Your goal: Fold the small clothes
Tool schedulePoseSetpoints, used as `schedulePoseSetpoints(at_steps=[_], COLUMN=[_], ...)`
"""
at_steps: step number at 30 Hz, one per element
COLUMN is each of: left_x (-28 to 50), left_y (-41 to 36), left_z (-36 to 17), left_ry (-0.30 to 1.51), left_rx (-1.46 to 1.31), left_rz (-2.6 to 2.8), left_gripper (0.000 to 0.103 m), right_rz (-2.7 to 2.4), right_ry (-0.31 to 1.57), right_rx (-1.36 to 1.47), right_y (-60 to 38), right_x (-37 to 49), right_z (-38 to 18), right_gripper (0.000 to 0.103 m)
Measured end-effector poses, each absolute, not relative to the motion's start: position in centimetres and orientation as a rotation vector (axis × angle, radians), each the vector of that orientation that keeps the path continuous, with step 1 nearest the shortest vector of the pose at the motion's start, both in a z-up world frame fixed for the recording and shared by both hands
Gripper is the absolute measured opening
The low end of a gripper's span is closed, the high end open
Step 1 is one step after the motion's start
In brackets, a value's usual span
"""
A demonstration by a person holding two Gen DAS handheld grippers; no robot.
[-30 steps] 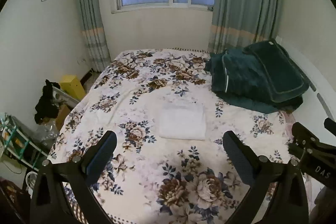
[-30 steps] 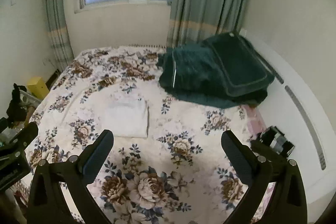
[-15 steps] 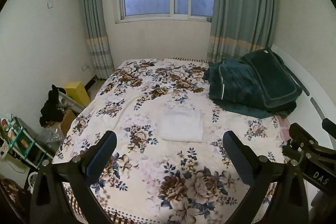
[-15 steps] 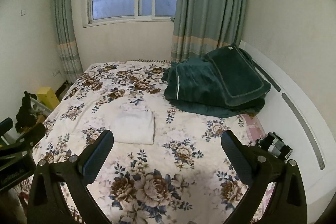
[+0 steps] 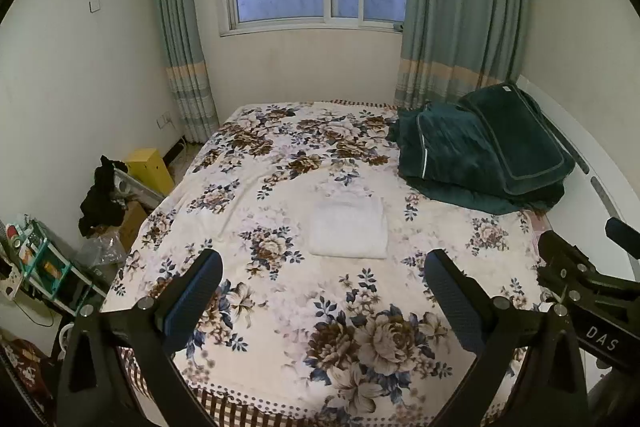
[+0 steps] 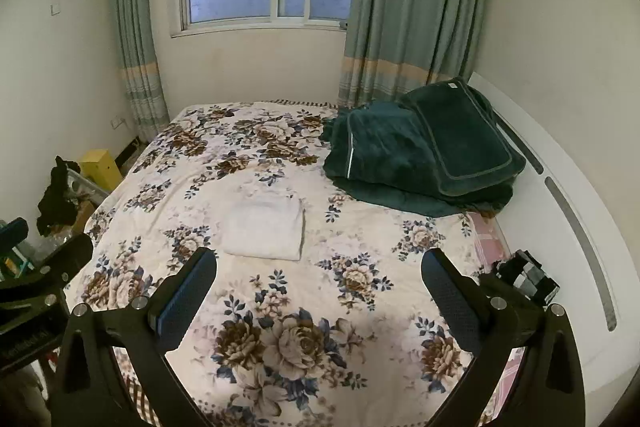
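A white folded garment lies flat in the middle of the floral bed cover; it also shows in the right wrist view. My left gripper is open and empty, held well back above the bed's near end. My right gripper is open and empty, also back from the garment. Part of the right gripper shows at the right edge of the left wrist view. Neither gripper touches the cloth.
A dark green folded blanket and pillow sit at the bed's far right by the white headboard. A yellow box, black cloth and a cluttered shelf stand on the floor at left. A window and curtains are behind.
Both grippers have pulled back and up from the bed, so the garment looks farther off and more of the room shows. The garment has not moved.
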State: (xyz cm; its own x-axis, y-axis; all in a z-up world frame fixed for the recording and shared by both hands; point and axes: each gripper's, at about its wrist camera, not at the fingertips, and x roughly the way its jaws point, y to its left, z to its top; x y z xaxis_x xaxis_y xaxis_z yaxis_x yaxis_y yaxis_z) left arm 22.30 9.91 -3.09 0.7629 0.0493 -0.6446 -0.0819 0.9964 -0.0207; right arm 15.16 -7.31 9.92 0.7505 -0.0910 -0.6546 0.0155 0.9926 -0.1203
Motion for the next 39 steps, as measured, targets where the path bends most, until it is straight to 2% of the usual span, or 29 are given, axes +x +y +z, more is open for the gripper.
schedulePoseSetpoints(at_steps=[39], left_x=[21.6], left_y=[9.8], left_z=[-2.1], left_ry=[0.689], left_rx=[-0.045], left_rz=[0.084], left_gripper=[0.103], right_rz=[-0.044], right_ry=[0.723], right_rx=[-0.093], right_y=[-7.6], right_x=[15.2], right_z=[10.6], right_gripper=[0.103])
